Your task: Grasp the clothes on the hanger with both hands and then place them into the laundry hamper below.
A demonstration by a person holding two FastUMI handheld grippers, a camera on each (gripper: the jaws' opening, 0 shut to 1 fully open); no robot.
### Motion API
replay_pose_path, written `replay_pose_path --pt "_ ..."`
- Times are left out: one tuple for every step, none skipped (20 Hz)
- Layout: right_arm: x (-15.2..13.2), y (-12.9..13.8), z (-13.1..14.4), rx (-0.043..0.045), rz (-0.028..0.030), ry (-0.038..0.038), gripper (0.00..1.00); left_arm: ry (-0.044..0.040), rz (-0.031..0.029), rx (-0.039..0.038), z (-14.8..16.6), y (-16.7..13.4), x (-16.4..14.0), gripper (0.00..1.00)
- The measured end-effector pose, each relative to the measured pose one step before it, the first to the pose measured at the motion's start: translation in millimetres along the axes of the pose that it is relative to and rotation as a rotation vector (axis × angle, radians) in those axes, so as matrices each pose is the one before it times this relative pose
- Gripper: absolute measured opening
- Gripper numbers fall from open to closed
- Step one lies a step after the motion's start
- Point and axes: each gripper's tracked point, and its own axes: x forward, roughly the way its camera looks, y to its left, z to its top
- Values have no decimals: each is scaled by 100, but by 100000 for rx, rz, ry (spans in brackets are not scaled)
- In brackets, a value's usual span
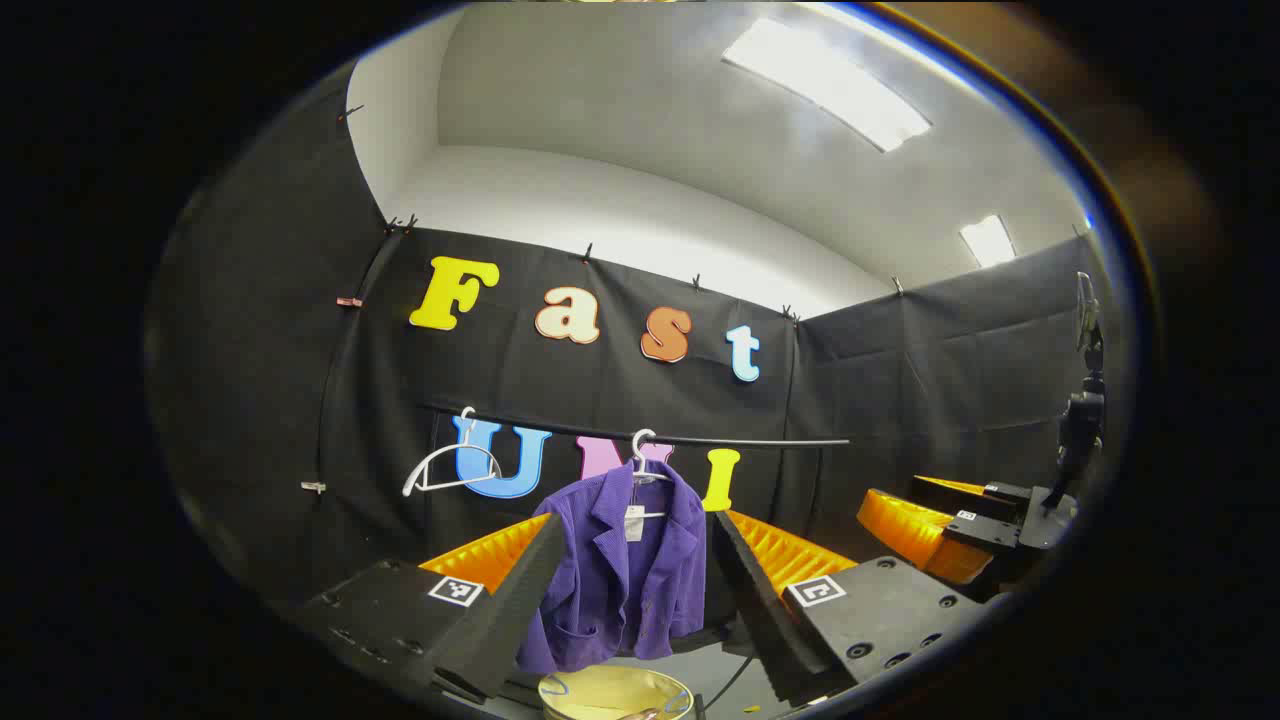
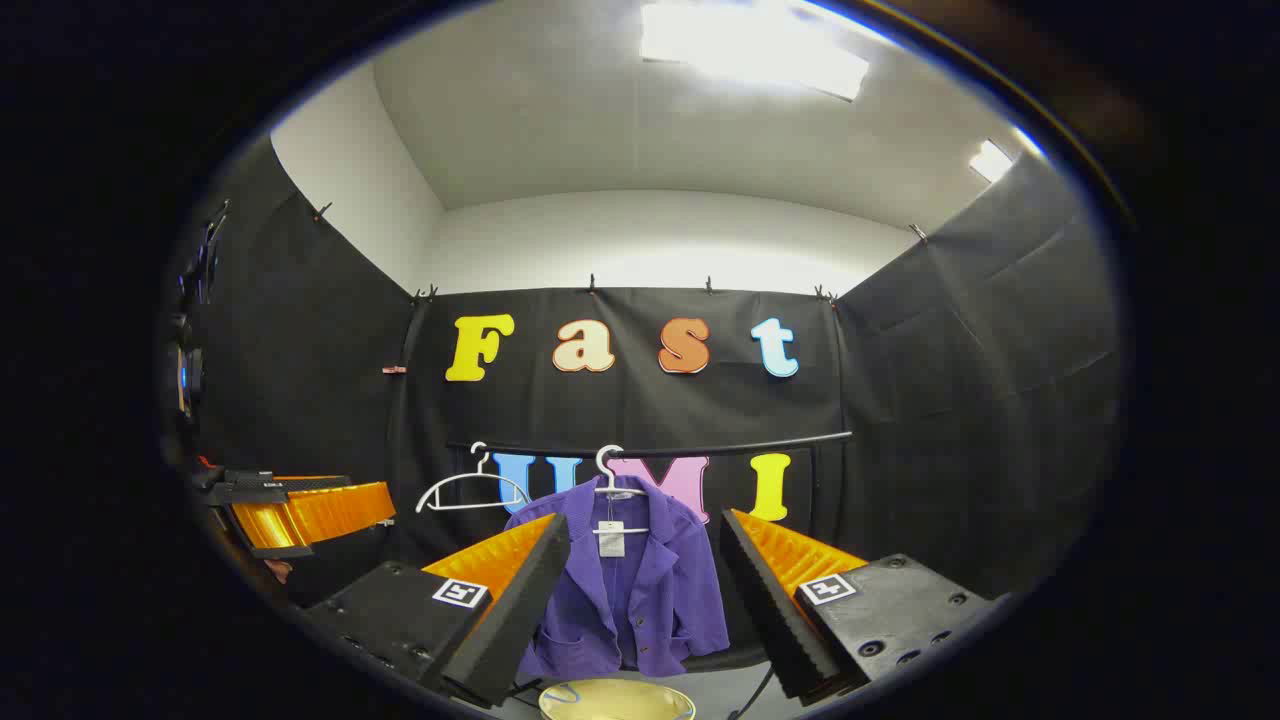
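A purple jacket (image 1: 620, 570) (image 2: 630, 590) hangs on a white hanger (image 1: 645, 465) (image 2: 612, 478) from a black rail (image 1: 760, 441) (image 2: 740, 446) on the back wall. Below it stands a pale yellow laundry hamper (image 1: 612, 692) (image 2: 615, 700), its rim at the bottom of both views. My left gripper (image 1: 637, 565) is open, well short of the jacket, which shows in the gap between its fingers. My right gripper (image 2: 645, 560) is open too, framing the jacket from a distance. In the left gripper view the right gripper (image 1: 950, 525) appears at the far right; the right gripper view has the left gripper (image 2: 300, 515) at the far left.
An empty white hanger (image 1: 450, 470) (image 2: 470, 490) hangs on the rail to the left of the jacket. A stand with a dark device (image 1: 1080, 420) rises at the right edge of the left gripper view. Grey floor (image 1: 720, 670) lies under the jacket.
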Motion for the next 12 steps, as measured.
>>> replay_pose_path --pt "102 -183 -141 141 -20 224 96 412 -283 22 -200 -58 295 94" --pt "112 14 -115 552 138 439 96 491 -435 -166 -70 -104 243 94" --pt "107 -80 -48 438 212 56 96 659 -417 -326 -289 -20 267 94" --pt "48 -86 -5 245 111 -11 96 189 -187 -158 -84 7 265 94" --pt "81 -118 -52 104 125 28 96 27 100 120 -140 2 64 95" --pt "120 -101 -8 -150 -77 94 96 57 110 249 82 -17 23 94" --pt "67 -68 -17 -261 -136 -42 96 -267 -27 215 23 -141 -58 95" --pt "83 -30 150 -189 -70 -366 96 -130 -174 63 101 -109 41 94" --pt "20 -18 104 -425 14 -507 96 -178 -114 38 -162 15 48 94" --pt "16 5 39 -525 15 -245 96 -110 -32 51 -41 -3 77 94" --pt "94 -2 -12 -243 125 -153 96 -120 -2 55 -45 28 56 94" --pt "3 32 34 150 246 -193 96 -86 95 -68 23 63 24 94"
